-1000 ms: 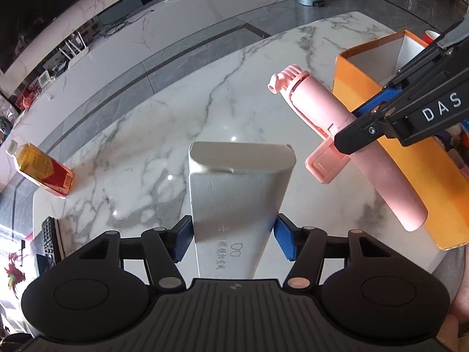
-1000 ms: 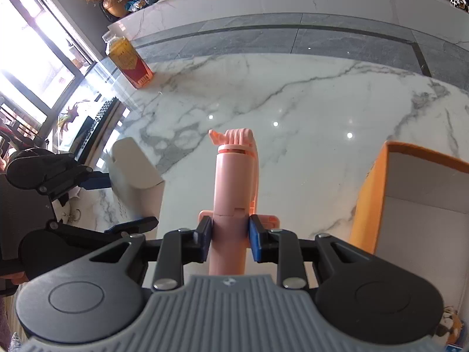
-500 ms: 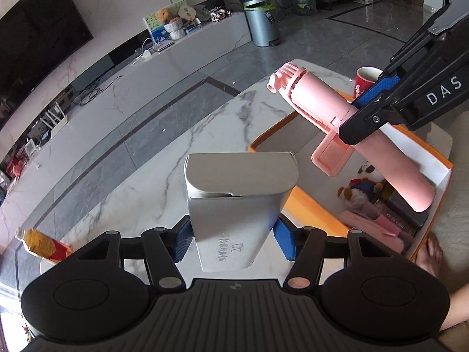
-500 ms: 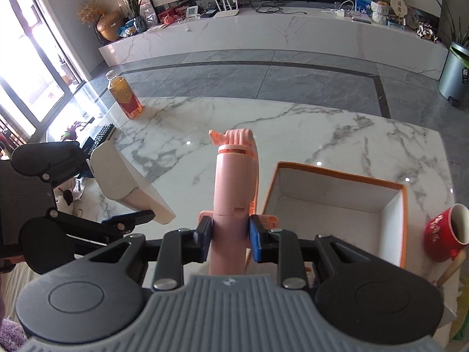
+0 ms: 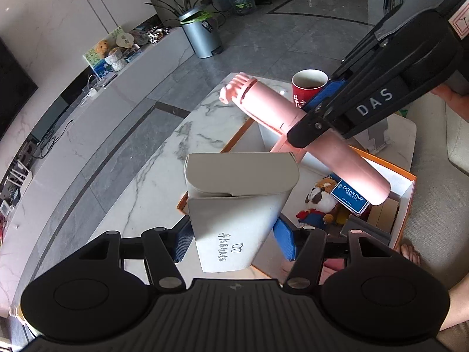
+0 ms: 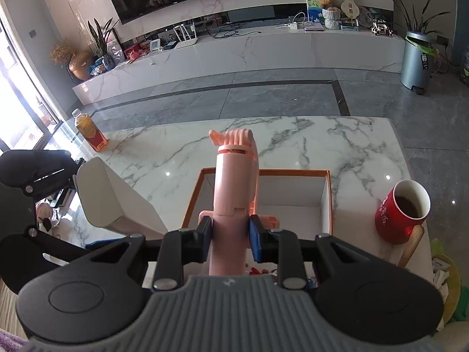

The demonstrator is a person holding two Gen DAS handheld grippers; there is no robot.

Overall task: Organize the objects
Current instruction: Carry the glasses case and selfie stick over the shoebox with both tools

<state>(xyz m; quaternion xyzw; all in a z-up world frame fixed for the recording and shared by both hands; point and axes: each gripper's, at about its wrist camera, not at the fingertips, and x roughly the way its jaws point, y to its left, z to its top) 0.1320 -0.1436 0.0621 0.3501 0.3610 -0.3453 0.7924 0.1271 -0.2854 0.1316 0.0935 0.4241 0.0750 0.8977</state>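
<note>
My left gripper [image 5: 233,242] is shut on a grey glasses case [image 5: 239,196] and holds it in the air over the near-left edge of an orange box [image 5: 409,205]. My right gripper [image 6: 230,239] is shut on a pink selfie stick [image 6: 234,187], held above the same orange box [image 6: 192,193]. In the left wrist view the pink stick [image 5: 293,126] crosses over the box, gripped by the right gripper [image 5: 319,111]. The grey case also shows in the right wrist view [image 6: 117,199], at the left.
The box holds a plush toy [image 5: 321,198], a blue Ocean Park tag [image 5: 350,196] and other small items. A red mug [image 6: 403,211] stands right of the box on the marble table [image 6: 322,146]. An orange drink bottle [image 6: 89,130] stands at the table's far left.
Both grippers have lifted and moved with their objects from over the bare table to above the orange box. The views have tilted up; the box interior and the mug have come into view.
</note>
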